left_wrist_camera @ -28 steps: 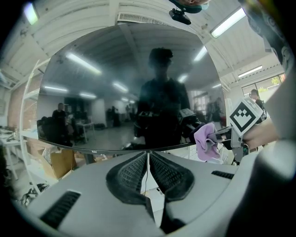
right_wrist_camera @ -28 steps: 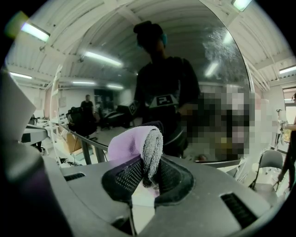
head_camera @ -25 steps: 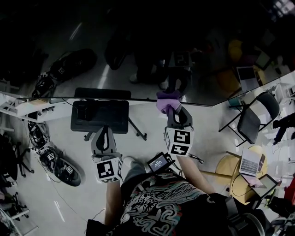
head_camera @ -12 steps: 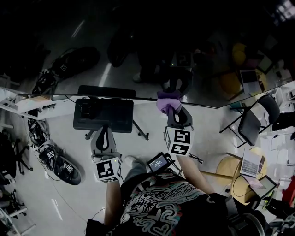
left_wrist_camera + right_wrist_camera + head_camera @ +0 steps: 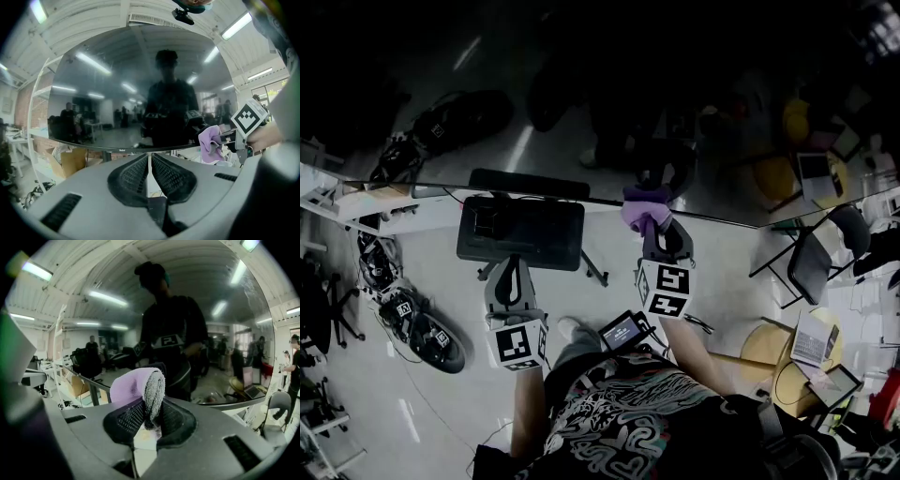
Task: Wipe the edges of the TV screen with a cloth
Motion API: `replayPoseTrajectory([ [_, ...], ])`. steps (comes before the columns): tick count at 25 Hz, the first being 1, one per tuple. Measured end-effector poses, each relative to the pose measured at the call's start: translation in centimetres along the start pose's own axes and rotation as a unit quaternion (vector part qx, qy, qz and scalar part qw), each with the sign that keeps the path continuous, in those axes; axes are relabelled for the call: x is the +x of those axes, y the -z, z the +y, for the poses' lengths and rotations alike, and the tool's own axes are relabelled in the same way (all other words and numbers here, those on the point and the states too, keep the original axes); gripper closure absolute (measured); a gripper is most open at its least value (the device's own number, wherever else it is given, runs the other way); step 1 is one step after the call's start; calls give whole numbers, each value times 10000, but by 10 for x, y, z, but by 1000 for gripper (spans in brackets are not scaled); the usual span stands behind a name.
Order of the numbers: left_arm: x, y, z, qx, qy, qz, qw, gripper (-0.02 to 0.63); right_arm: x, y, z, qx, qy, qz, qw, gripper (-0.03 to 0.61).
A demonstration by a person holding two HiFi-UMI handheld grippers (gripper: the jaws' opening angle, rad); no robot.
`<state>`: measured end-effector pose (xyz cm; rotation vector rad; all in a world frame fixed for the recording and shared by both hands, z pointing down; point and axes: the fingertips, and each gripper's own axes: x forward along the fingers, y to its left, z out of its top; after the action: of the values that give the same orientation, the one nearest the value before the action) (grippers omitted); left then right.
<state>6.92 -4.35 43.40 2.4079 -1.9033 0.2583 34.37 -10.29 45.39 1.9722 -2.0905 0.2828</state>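
Right gripper [image 5: 652, 225] fingers pinch the cloth [image 5: 639, 205], left gripper [image 5: 150, 158] fingers shut empty; I'd press it flush along the TV screen [image 5: 581, 103] edge.

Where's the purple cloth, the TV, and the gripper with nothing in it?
purple cloth [image 5: 131, 386]: right gripper view, folded top above the jaws.
TV [image 5: 117, 93]: left gripper view, middle of the dark glass.
left gripper [image 5: 150, 157]: left gripper view, between its empty jaws' tips.
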Motion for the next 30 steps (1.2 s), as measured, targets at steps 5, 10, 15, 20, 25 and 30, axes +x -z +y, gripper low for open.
replayPoseTrajectory([
  [5, 3, 6, 19, -41, -16, 11, 10000, 580, 8, 0, 17, -4, 12, 1, 10000, 499],
  [10, 6, 8, 32, -78, -5, 13, 10000, 580, 11, -2, 28, -6, 29, 10, 10000, 499],
  [15, 9, 12, 47, -105, -9, 9, 9999, 580, 17, -3, 42, -2, 30, 13, 10000, 499],
  [20, 6, 14, 64, -153, -53, -9, 9999, 580, 20, -4, 58, -11, 21, 15, 10000, 499],
  [25, 5, 21, 85, -222, -104, 4, 9997, 580, 28, -5, 79, -5, -26, 6, 10000, 499],
  [30, 0, 23, 104, -252, -168, -16, 9995, 580, 31, -6, 93, 28, -25, 13, 10000, 499],
])
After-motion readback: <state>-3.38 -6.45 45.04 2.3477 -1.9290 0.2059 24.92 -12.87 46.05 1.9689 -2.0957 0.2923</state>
